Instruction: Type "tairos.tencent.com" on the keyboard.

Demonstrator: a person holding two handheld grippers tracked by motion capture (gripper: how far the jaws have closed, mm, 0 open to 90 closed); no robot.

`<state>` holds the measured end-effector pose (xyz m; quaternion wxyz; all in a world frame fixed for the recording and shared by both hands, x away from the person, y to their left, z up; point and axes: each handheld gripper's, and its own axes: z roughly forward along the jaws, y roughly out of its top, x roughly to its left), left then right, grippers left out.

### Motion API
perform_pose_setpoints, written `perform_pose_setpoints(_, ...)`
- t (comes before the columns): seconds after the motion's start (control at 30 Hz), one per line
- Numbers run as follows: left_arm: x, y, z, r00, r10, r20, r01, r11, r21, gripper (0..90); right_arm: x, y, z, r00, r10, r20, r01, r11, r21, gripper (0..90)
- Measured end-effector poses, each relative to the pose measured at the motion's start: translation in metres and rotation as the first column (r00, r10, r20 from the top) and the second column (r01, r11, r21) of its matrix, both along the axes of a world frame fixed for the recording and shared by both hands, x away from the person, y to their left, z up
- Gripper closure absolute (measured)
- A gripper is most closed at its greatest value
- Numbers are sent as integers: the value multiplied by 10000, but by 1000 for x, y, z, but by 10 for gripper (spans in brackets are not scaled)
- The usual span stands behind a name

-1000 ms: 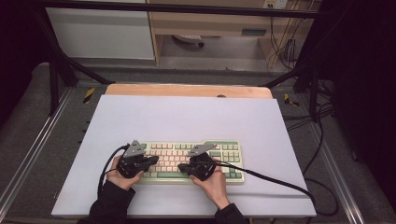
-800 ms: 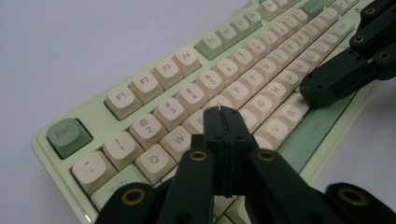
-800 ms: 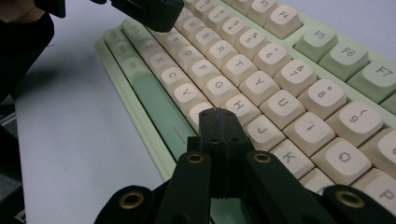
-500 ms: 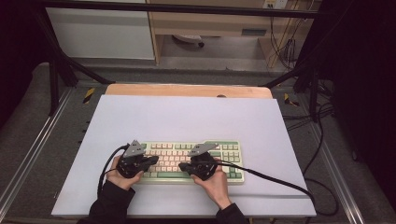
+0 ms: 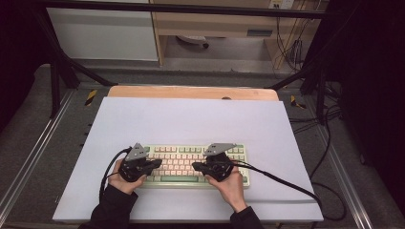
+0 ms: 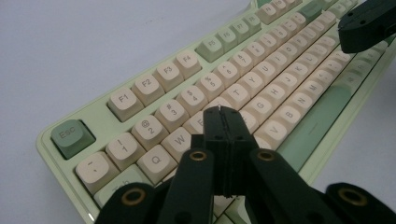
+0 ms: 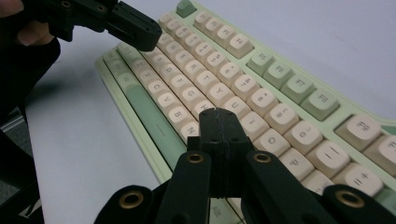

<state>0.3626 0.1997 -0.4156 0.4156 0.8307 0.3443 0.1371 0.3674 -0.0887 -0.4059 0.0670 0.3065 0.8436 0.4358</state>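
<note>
A pale green keyboard (image 5: 181,160) with cream keys lies near the front of a white mat. My left gripper (image 5: 158,164) hovers over its left half, jaws shut with nothing between them; its tip (image 6: 221,111) sits over the keys around E and R of the keyboard (image 6: 154,88). My right gripper (image 5: 196,167) is over the right half, also shut and empty, with its tip (image 7: 218,113) above the middle letter rows of the keyboard (image 7: 261,93). The two tips point toward each other.
The white mat (image 5: 191,119) covers a wooden table (image 5: 191,92). Black cables (image 5: 282,183) trail from both grippers across the mat. Metal frame rails (image 5: 28,152) run along both sides.
My right gripper has lifted slightly and shifted a little over the keys. The left gripper has stayed where it was.
</note>
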Motion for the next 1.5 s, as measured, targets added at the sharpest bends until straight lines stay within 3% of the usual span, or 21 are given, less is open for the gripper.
perform_pose_setpoints(0.7, -1, -8, 4, 9999, -92, 74, 92, 10000, 13, 897, -4, -40, -7, 9987, -508, -84, 509, 9986, 131, 900)
perform_pose_setpoints(1.17, 6, -29, 7, 9997, -197, 155, 193, 9995, 237, 897, -10, -49, -8, 9983, -581, -41, 581, 9982, 162, 900)
perform_pose_setpoints(1.5, 17, -43, 1, 9999, -134, 53, 131, 9987, 494, 897, -10, -50, -9, 9986, -519, -35, 519, 9986, 127, 900)
